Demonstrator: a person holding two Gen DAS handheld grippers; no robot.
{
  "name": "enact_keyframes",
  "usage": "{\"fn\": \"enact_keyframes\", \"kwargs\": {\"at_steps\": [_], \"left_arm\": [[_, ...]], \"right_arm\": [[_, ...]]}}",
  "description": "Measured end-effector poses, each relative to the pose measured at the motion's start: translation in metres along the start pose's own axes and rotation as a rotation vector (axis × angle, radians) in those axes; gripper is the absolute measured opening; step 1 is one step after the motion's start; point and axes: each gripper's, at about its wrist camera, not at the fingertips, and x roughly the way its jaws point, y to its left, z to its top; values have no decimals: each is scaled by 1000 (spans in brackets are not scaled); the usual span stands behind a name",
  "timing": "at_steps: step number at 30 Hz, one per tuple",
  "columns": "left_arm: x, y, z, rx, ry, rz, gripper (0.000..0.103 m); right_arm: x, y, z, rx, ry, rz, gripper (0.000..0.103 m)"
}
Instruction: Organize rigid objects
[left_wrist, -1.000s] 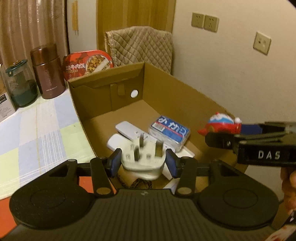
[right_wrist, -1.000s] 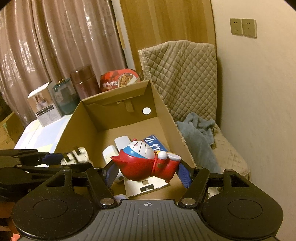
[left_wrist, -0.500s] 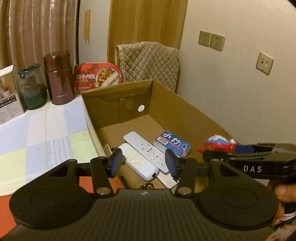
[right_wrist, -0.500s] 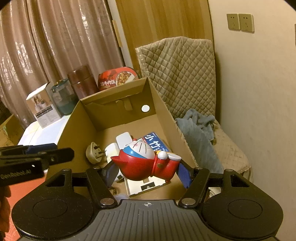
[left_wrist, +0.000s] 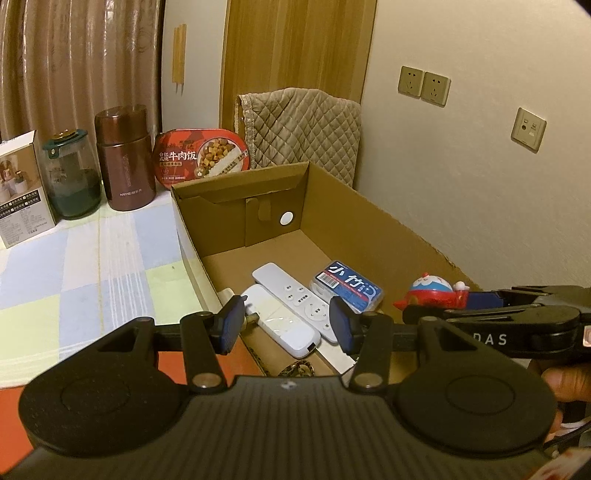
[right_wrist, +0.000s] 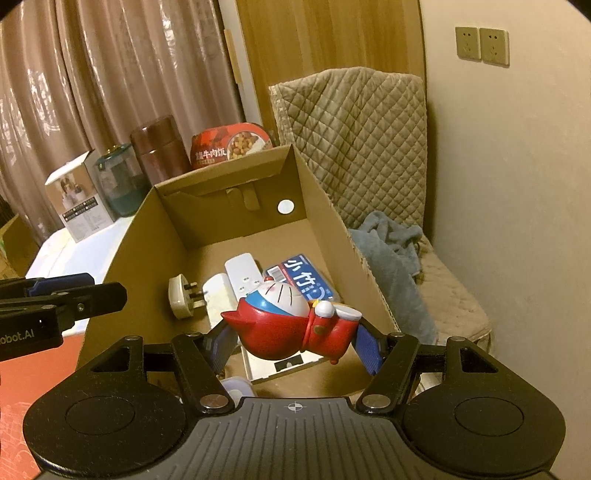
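The right tool (right_wrist: 295, 334) pinched the red cat figurine (right_wrist: 291, 325) above the cardboard box (right_wrist: 147, 236), while the left tool (left_wrist: 286, 325) hung spread and empty.

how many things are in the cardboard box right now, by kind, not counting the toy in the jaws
White remote controls: 2
White plug adapter: 1
Blue-labelled packet: 1
Flat white card or booklet near the front: 1
Total: 5 that can be made out in the cardboard box; something at the front edge is too hidden to count.
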Motion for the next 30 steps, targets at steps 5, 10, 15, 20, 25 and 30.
{"fn": "enact_keyframes", "kwargs": {"at_steps": [5,10,15,20,25,30], "left_arm": [[-1,0,-1,1,0,4,46],[-1,0,-3,-2,4,4,46],[-2,-1,-4,-2,2,2,47],[-2,0,-4,-5,1,3,49],[-10,3,-7,-23,-7,14,59],[-31,6,-12,-61,-43,51,82]], "right_arm": [[2,3,0,-11,2,-15,64],[2,5,-1,-15,3,-17,64],[1,6,-1,-16,-9,-17,65],[-3,4,1,-2,-34,-7,66],[-14,0,4,35,-112,10,67],[-33,-4,4,76,-206,25,69]]}}
